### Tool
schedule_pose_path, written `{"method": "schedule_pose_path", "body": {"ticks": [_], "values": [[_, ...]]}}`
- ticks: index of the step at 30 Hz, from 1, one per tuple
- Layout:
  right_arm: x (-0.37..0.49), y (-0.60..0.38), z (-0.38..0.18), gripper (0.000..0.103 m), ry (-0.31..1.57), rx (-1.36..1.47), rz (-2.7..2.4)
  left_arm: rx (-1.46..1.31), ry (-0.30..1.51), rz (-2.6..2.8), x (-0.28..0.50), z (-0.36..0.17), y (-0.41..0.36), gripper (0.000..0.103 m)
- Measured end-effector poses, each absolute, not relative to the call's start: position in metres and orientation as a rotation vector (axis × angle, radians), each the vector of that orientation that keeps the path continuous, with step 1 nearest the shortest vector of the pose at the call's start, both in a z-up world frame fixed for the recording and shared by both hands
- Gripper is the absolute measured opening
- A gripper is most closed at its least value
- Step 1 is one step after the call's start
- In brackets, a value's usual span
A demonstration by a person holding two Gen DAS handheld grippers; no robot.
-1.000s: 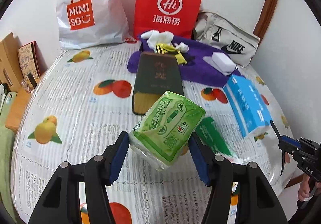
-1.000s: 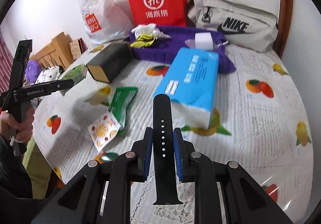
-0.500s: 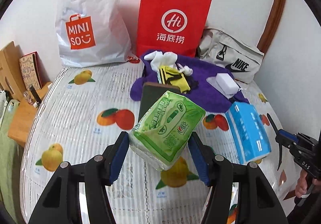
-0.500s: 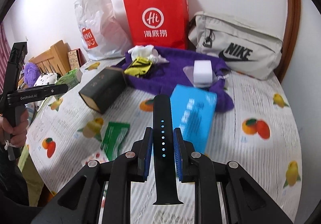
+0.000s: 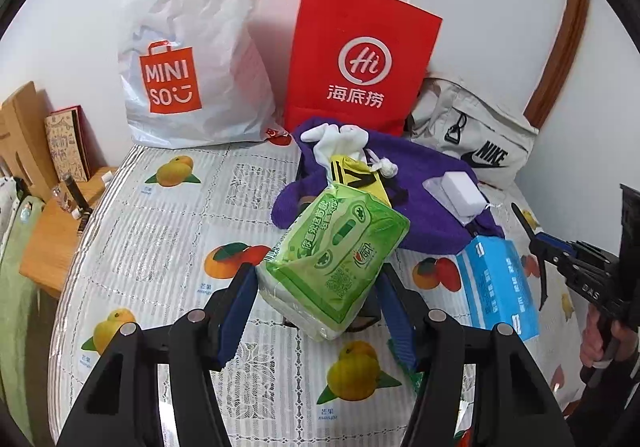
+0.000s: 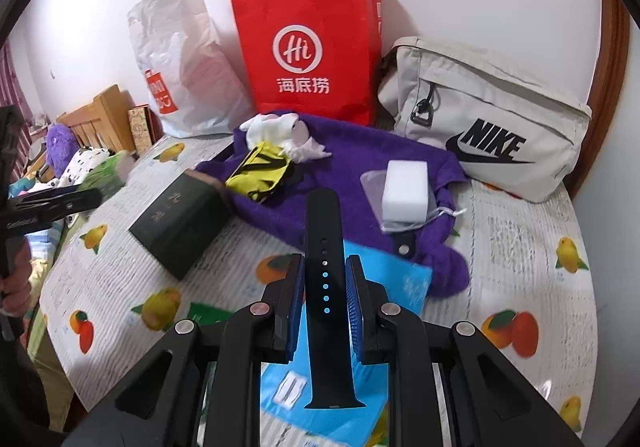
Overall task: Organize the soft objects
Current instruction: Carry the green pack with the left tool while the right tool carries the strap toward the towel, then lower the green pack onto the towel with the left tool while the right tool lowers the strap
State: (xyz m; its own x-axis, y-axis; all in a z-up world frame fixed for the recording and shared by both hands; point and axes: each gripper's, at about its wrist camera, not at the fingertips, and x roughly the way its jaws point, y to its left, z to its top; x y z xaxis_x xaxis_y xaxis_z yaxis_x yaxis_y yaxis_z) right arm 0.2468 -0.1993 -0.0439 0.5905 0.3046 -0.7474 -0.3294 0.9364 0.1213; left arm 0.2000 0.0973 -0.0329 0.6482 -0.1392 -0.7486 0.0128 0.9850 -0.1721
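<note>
The left gripper (image 5: 316, 311) squeezes the green tissue pack (image 5: 336, 259) above the table, the right gripper (image 6: 324, 287) pinches the black strap (image 6: 323, 287) pointing straight ahead, and both bags, white (image 5: 192, 59) and red (image 5: 360, 63), stand ahead by the wall.

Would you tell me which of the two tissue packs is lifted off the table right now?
The green tissue pack, clamped between the left gripper fingers above the tablecloth. The blue tissue pack lies flat on the table, ungripped.
</note>
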Motion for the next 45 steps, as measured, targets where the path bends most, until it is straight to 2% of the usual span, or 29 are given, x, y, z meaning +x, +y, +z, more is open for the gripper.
{"method": "schedule_pose_path", "body": {"ticks": [22, 32, 45], "values": [[0.281, -0.188, -0.050, 0.020, 0.875, 0.019, 0.385, -0.163, 0.858, -0.081, 0.222, -0.027, 0.099, 0.059], [0.301, -0.194, -0.051, 0.020, 0.860, 0.028, 0.355, -0.180, 0.871, -0.141, 0.273, -0.034, 0.091, 0.059], [0.371, -0.189, -0.080, 0.020, 0.929, 0.038, 0.367, -0.149, 0.932, -0.188, 0.345, -0.056, 0.066, 0.059]]}}
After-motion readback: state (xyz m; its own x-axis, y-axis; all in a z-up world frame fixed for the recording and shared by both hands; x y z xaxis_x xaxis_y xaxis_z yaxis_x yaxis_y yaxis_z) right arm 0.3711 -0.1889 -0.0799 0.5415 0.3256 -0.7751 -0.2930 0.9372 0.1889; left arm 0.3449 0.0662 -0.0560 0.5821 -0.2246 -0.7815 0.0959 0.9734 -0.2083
